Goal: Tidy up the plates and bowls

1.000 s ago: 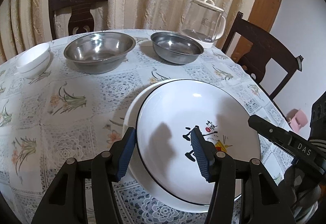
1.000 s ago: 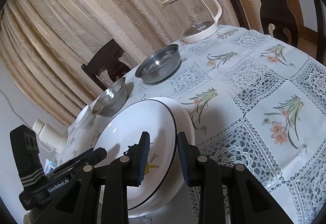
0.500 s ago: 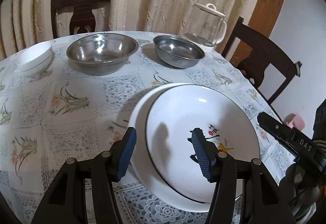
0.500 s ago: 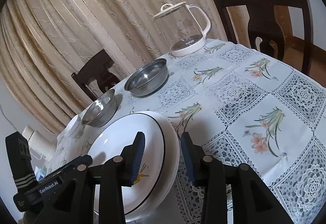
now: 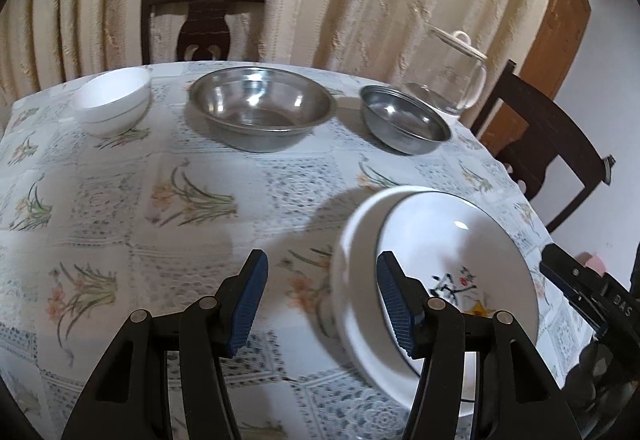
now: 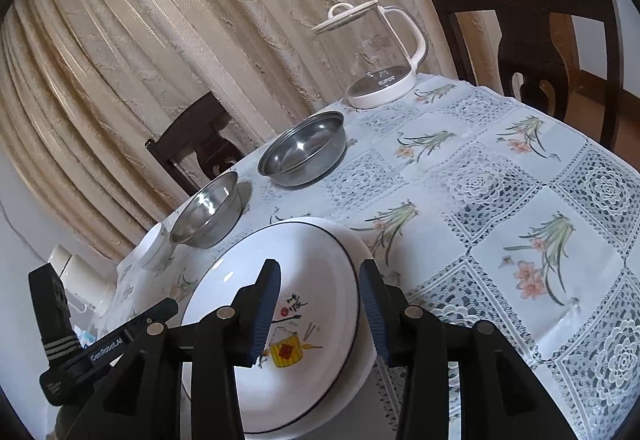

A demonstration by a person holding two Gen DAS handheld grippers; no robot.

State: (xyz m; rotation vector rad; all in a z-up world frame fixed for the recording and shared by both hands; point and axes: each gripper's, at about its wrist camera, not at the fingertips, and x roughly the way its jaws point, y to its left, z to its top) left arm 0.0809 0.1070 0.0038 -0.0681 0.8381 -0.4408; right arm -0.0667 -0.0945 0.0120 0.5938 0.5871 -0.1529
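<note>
Two stacked white plates (image 5: 440, 240) lie at the near worktop edge; the upper is black-rimmed with a painted centre. Behind stand a small white bowl (image 5: 110, 106), a large steel bowl (image 5: 262, 112) and a smaller steel bowl (image 5: 404, 120), upright, apart.

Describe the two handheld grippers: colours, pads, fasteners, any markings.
Both match: matte black angular frames with cut-out slots and round silver pivot pins. The left gripper and right gripper each carry two jaws faced with ribbed blue pads. Seen from the other camera, the left one reads "GenRobot.AI" in white with grey stripes on a black strap; the right one shows "DAS". No sleeves or cables clearly visible.
</note>
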